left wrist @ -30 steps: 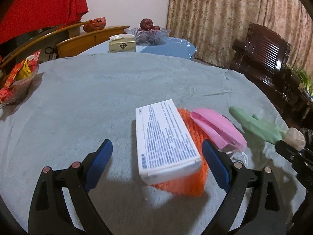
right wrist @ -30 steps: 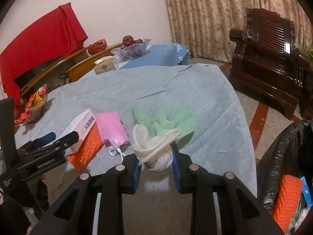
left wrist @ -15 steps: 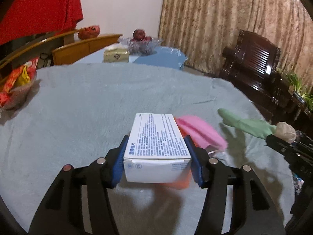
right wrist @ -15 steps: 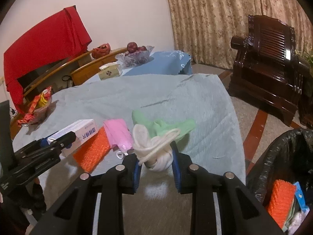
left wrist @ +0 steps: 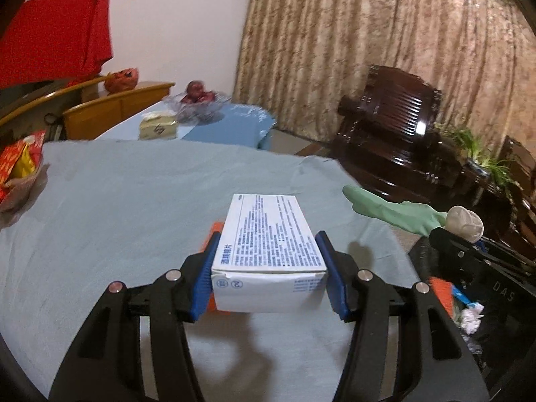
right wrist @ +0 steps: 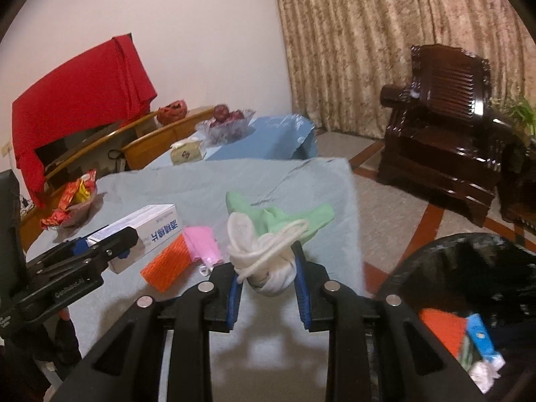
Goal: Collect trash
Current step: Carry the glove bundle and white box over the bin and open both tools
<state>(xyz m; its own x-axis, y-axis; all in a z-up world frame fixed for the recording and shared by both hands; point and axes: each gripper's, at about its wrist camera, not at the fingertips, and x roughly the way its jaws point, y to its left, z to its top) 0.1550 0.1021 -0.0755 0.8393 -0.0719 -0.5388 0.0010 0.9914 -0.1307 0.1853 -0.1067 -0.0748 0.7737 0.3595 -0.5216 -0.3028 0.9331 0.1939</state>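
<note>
— Grey cloth covers the whole table (left wrist: 140, 201), and behind it hang brown curtains beside a dark wooden armchair (right wrist: 449, 127). What are the two grippers doing?

— Each one carries trash. The left gripper (left wrist: 269, 269) has its blue fingers clamped on the sides of a white box (left wrist: 268, 238), lifted a little above the cloth. The right gripper (right wrist: 268, 283) is closed on a white wad (right wrist: 264, 251), and a green glove (right wrist: 284, 216) hangs from it toward the far side.

— And where must it go?

— Into the black trash bag (right wrist: 469, 254), open on the floor at the near right. Some orange and white rubbish lies inside already.

— How to do it well?

— I think the right one should go first, well over the bag's mouth, before the fingers open, because the glove dangles and may catch on the rim. The box should stay level; the grip is only on its near end.

— Anything in the way?

— The two grippers are near each other, so they could bump. On the table an orange mesh piece (right wrist: 167, 263) and a pink mask (right wrist: 202, 243) wait, touching each other. The snack bag (right wrist: 72, 201) at far left, the tissue box (right wrist: 186, 152) and the fruit bowl (right wrist: 227, 124) stand well apart.
</note>
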